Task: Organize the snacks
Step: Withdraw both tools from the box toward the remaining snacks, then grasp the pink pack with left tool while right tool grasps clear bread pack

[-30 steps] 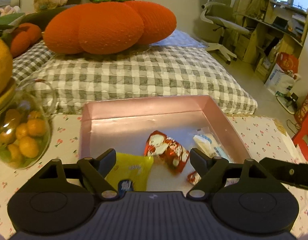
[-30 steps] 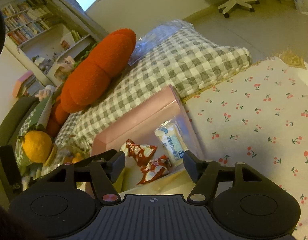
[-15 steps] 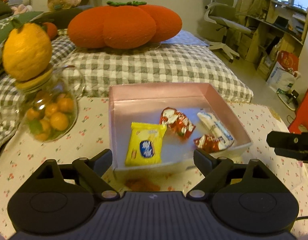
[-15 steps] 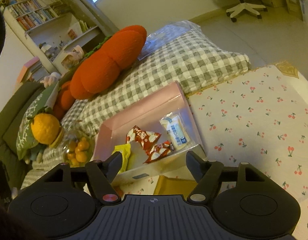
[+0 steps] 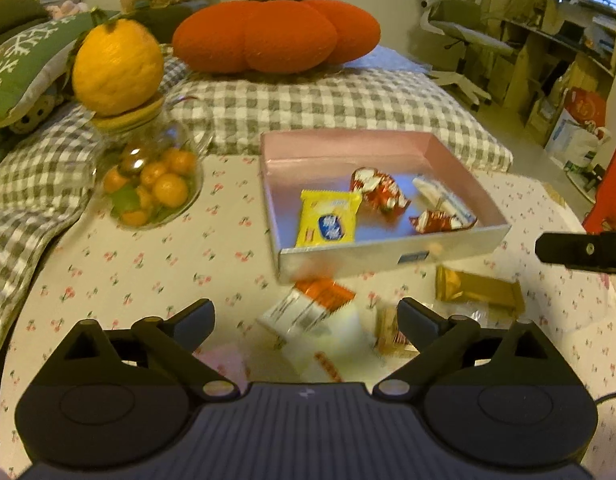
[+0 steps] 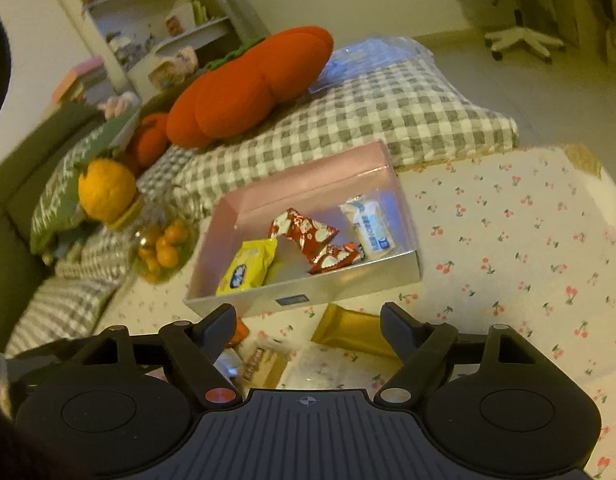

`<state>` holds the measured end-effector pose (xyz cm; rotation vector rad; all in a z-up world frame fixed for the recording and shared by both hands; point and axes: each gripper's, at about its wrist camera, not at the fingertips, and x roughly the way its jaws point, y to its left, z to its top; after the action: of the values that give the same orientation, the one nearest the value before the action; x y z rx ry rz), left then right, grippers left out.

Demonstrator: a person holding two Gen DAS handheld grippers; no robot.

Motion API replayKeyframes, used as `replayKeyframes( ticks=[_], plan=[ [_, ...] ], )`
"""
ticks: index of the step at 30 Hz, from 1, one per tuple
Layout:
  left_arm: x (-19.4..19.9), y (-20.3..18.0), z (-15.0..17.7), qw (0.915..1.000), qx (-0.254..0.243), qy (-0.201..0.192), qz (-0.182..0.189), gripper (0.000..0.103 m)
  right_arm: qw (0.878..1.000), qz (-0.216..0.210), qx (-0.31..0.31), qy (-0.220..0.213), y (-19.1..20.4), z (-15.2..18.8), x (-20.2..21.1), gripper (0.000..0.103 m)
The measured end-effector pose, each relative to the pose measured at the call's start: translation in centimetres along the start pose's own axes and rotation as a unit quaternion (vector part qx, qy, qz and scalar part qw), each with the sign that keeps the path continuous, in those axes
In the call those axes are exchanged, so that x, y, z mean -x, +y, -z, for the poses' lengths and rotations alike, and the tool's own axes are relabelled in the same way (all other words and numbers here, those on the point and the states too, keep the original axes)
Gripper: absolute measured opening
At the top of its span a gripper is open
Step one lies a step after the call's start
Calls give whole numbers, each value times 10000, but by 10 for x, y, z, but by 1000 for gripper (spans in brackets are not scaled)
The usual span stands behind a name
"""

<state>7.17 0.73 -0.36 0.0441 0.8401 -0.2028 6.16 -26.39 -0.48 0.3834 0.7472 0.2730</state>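
**What I cannot make out**

Between my left gripper (image 5: 306, 318) fingers lies an orange-and-white packet (image 5: 314, 312), smeared by blur; its print is unreadable, and its near end disappears behind my own body. Beside it a small brown wrapper (image 5: 390, 334) is half hidden by my right finger. A pale pink thing (image 5: 224, 360) near my left finger is too blurred to name.

From my right gripper (image 6: 308, 326), the gold bar (image 6: 354, 330) is partly covered by my finger, and the brown packet (image 6: 264, 362) below it is blurred. The label (image 6: 292, 300) on the tray (image 6: 308, 292) front wall is too small to read. My other gripper shows only as a dark bar (image 5: 584, 249), cut off by the left view's edge.
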Motion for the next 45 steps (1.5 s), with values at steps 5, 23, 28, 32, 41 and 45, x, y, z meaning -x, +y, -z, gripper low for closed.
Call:
replayKeyframes(
  ticks=[5,23,28,32,41,45],
  plan=[
    [5,7,11,10000,7,22,-29,98,9998,-128,-23,126,6,10,0,82],
    [-9,60,40,9953,777,541,-195,92,9932,278,798,801,36,61,-37,85],
    [-18,64,42,9932,958,645,-176,88,9906,365,941,921,47,68,-49,85],
    [-26,64,44,9927,913,733,-302,81,9880,527,1076,976,49,72,-60,85],
    [-24,76,50,9930,764,839,-334,78,9807,763,1483,1025,44,81,-65,85],
    [-21,81,54,9940,582,807,-457,78,9793,720,1590,1021,36,81,-61,85]
  ],
)
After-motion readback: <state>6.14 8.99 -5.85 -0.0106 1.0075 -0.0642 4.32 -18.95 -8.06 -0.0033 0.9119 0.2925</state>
